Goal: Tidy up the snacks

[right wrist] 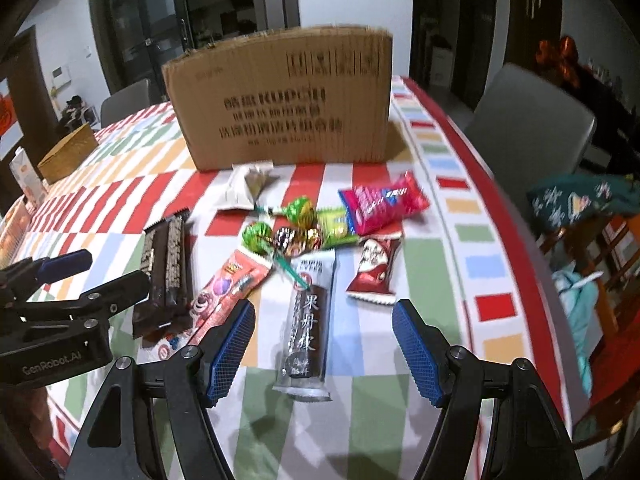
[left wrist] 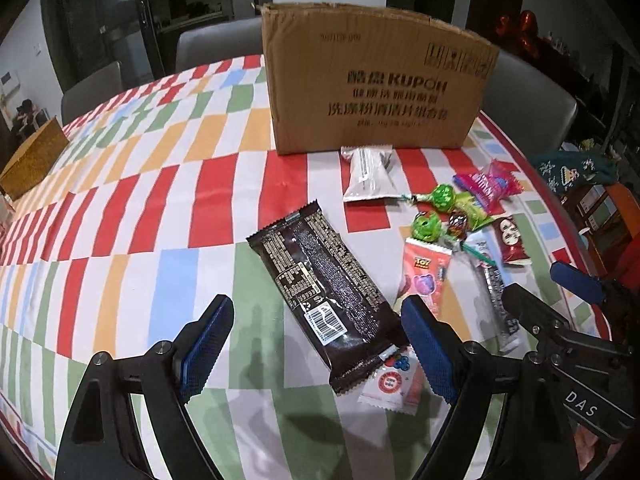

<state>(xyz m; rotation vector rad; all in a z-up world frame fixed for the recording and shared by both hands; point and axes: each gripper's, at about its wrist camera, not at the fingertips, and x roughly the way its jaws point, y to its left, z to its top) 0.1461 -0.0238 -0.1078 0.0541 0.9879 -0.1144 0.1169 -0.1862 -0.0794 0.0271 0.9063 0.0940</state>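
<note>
A cardboard box [left wrist: 372,92] [right wrist: 284,100] stands at the far side of the checked tablecloth [left wrist: 168,216]. Loose snacks lie in front of it. In the left wrist view my left gripper [left wrist: 320,344] hangs open above a long dark brown bar [left wrist: 324,280], with nothing between its pads. A small white packet [left wrist: 390,384] lies at the bar's near end. In the right wrist view my right gripper [right wrist: 324,352] is open over a slim dark-and-clear packet [right wrist: 308,328]. Beyond it lie a red packet [right wrist: 374,270], a pink packet [right wrist: 382,202], green lollipops [right wrist: 298,210] and an orange cartoon packet [right wrist: 230,284].
A white wrapped snack [left wrist: 368,174] lies close to the box. A gold box [left wrist: 34,158] sits at the table's far left. Grey chairs [right wrist: 528,120] stand around the table. The table's right edge [right wrist: 516,216] runs near the snacks, with a dark patterned cloth [right wrist: 576,198] beyond it.
</note>
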